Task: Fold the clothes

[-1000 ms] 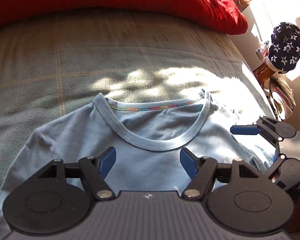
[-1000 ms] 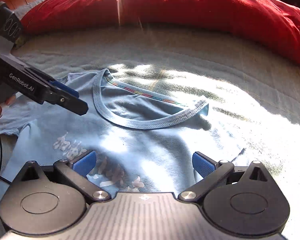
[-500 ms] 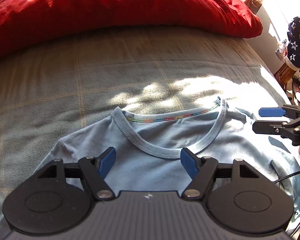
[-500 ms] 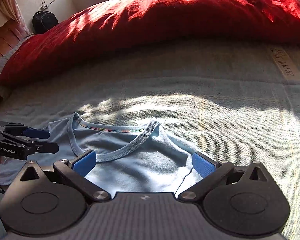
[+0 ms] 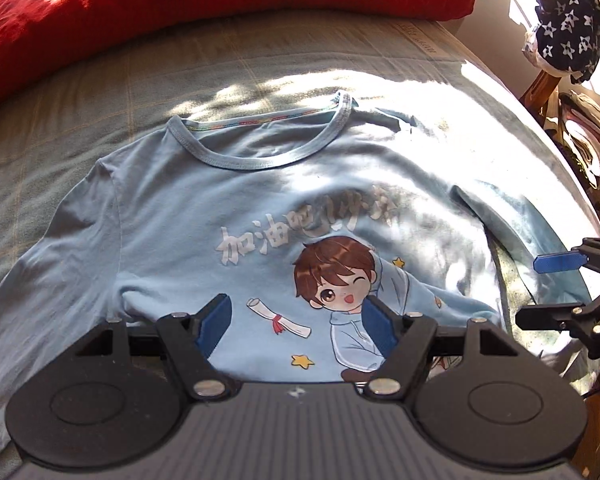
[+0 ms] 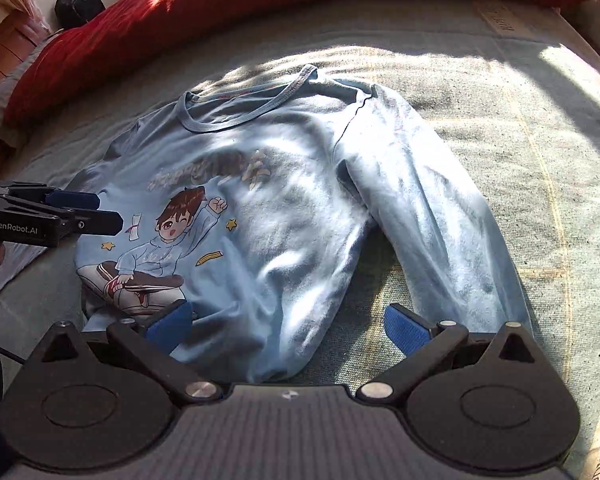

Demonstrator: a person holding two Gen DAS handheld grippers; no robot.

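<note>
A light blue long-sleeved shirt (image 5: 204,216) lies face up on the bed, collar toward the far side, with a cartoon boy print (image 5: 340,280) on the chest. In the right wrist view the same shirt (image 6: 300,208) has its right sleeve (image 6: 432,208) lying down along the body. My left gripper (image 5: 296,324) hovers open over the lower chest, with nothing between its blue pads. My right gripper (image 6: 288,328) is open above the hem and holds nothing. Each gripper shows at the edge of the other's view: the right gripper (image 5: 556,288) and the left gripper (image 6: 92,212).
A grey-green checked blanket (image 6: 540,128) covers the bed. A red quilt (image 5: 180,4) is bunched along the far edge. A star-patterned navy cloth (image 5: 568,24) and other things sit past the right side of the bed. A dark bag (image 6: 78,6) stands at the far left.
Both grippers have drawn back from the collar toward the hem, so the whole shirt front and its print now show. Both stayed open.
</note>
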